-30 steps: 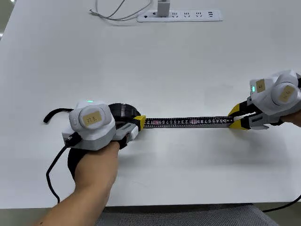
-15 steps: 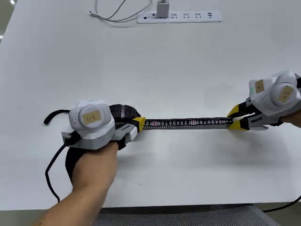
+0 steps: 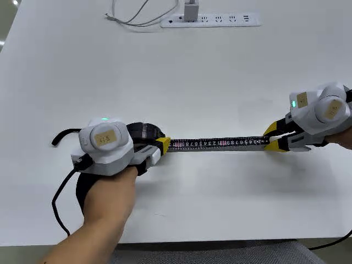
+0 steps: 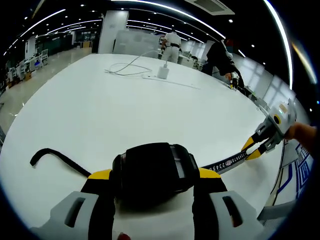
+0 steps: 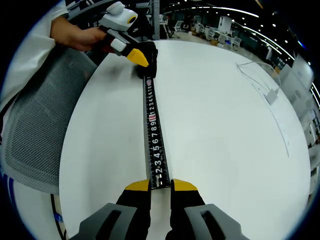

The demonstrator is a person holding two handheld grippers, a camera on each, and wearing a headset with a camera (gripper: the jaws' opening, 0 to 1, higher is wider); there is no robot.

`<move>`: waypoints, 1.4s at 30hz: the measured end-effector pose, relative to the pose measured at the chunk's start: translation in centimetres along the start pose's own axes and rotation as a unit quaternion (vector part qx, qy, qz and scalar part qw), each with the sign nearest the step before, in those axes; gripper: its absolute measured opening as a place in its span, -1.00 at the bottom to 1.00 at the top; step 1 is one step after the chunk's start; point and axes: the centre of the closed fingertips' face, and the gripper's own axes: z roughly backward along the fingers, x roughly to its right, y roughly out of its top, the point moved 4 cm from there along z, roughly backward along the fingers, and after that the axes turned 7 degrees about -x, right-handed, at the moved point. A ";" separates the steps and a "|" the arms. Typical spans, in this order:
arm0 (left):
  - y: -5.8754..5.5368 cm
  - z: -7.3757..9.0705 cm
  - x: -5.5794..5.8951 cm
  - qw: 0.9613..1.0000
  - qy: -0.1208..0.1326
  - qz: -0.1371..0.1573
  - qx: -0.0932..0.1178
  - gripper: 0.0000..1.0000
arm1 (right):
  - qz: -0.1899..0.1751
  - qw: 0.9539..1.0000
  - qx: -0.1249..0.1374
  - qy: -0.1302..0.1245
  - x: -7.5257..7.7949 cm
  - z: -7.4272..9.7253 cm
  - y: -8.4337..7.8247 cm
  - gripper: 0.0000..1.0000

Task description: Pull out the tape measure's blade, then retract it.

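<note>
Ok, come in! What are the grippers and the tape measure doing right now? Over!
Left gripper shut on tape measure case. Right gripper shut on blade end, blade stretched flat along table. Power strip far back, not in the way.

In the left gripper view, the jaws of the left gripper clamped the tape measure case and hid its flanks and underside. In the head view the case sat mostly behind that gripper's white body. Only its black top showed, and a yellow jaw tip covered the spot where the blade left it. The blade's far end was lost between the closed jaws of the right gripper. Close to that gripper in the head view, the numerals were too small to read. Its rear and the hand holding it were cut by the edge. The strap behind the left gripper ran under its body. Far ahead of the left gripper, the people were small and blurred.
</note>
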 end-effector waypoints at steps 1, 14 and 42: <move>0.0 0.0 0.0 1.000 0.000 0.000 0.000 0.17 | 0.000 1.000 0.000 0.000 0.0 0.0 0.1 -0.80; 0.0 0.0 -0.1 1.000 -0.008 0.006 0.001 0.17 | 0.003 1.000 0.014 0.005 0.1 -0.6 1.7 -0.80; 0.0 0.3 0.0 1.000 -0.018 0.014 0.002 0.17 | 0.014 0.999 0.047 0.019 0.1 -2.2 6.0 -0.80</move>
